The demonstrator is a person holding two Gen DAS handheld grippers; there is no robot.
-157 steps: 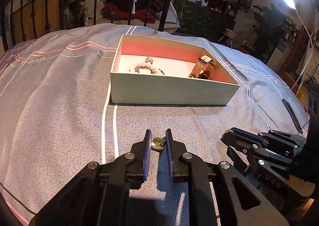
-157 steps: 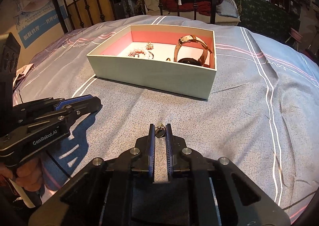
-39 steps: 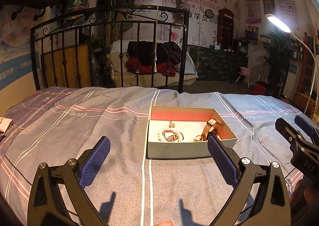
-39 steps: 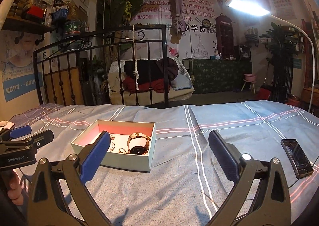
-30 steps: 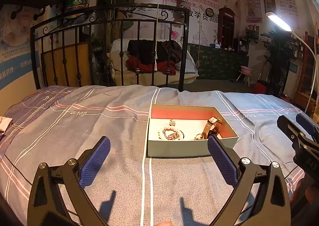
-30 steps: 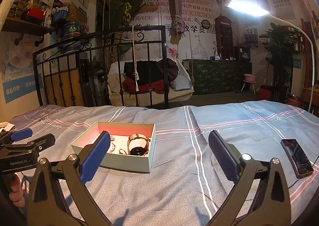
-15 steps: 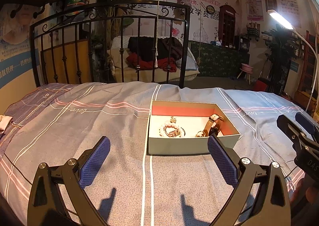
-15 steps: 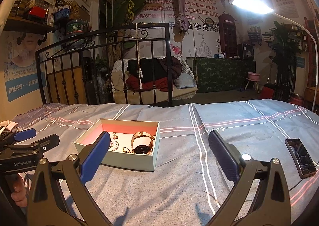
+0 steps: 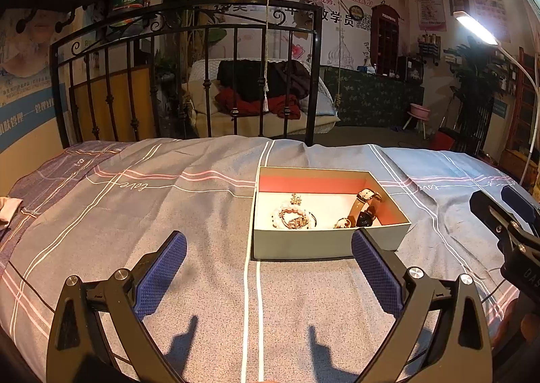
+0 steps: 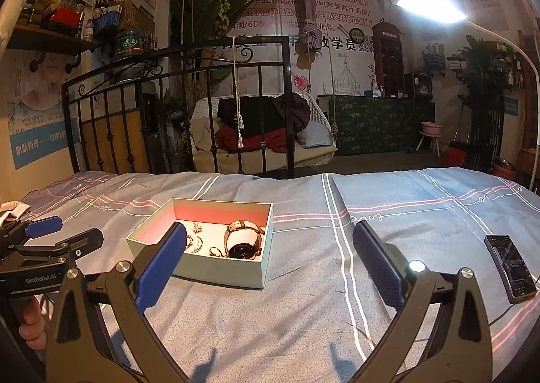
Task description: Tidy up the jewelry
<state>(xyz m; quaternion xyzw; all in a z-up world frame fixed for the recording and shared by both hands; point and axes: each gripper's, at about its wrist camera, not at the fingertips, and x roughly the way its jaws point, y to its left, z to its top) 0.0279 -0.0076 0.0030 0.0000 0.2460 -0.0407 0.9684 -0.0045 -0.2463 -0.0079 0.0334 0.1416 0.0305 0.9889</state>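
A pale green box with a pink inner wall sits on the bed, also visible in the right wrist view as the box. Inside lie a pearl bracelet, a small gold charm, gold earrings and a watch, the watch standing on its strap. My left gripper hangs open in front of the box, holding nothing. My right gripper is open too, just right of the box and above the sheet. Each gripper shows at the edge of the other's view.
The grey bedsheet with pink and white stripes covers the bed. A black phone lies at the right. A black iron bed frame stands behind, with a sofa and clothes beyond. A lamp shines at upper right.
Both grippers, shut on small gold pieces five seconds ago, now stand wide open and raised back from the box. Over the last second both views drift only slightly.
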